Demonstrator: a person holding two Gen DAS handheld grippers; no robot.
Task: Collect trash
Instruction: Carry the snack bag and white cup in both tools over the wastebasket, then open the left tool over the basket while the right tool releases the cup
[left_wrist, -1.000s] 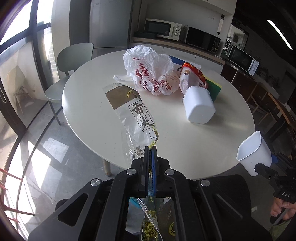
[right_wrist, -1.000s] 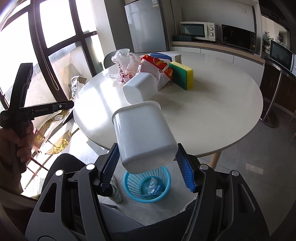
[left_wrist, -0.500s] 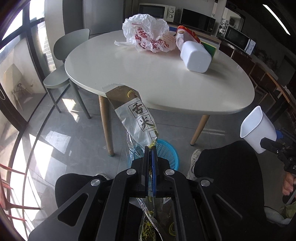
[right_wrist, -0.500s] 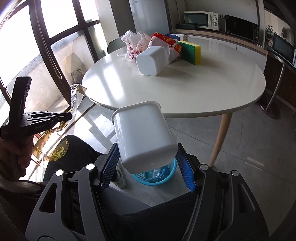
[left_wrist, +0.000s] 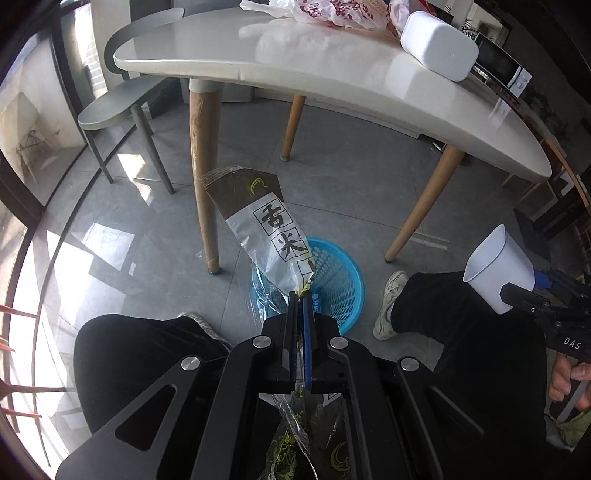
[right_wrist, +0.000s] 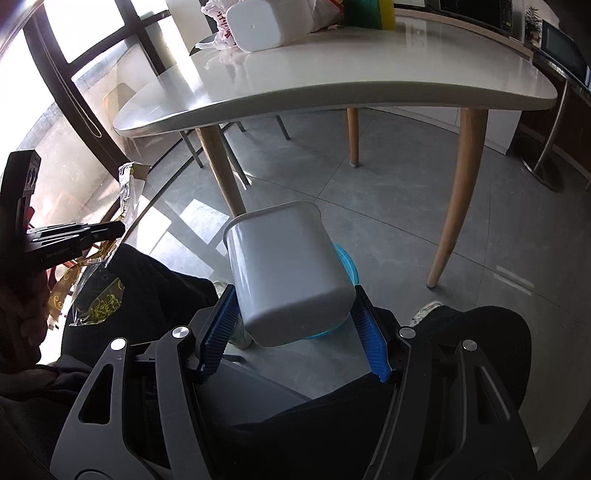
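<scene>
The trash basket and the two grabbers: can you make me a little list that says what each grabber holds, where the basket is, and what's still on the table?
left gripper: shut on a plastic bag with printed characters
right gripper: shut on a white cup, held tilted
basket: blue, on the floor by the table legs, some clear plastic already inside
bag position: hanging in front of the basket
table: round, white, wooden legs
on the table: another white container lying on its side, a crumpled shopping bag, a sponge
</scene>
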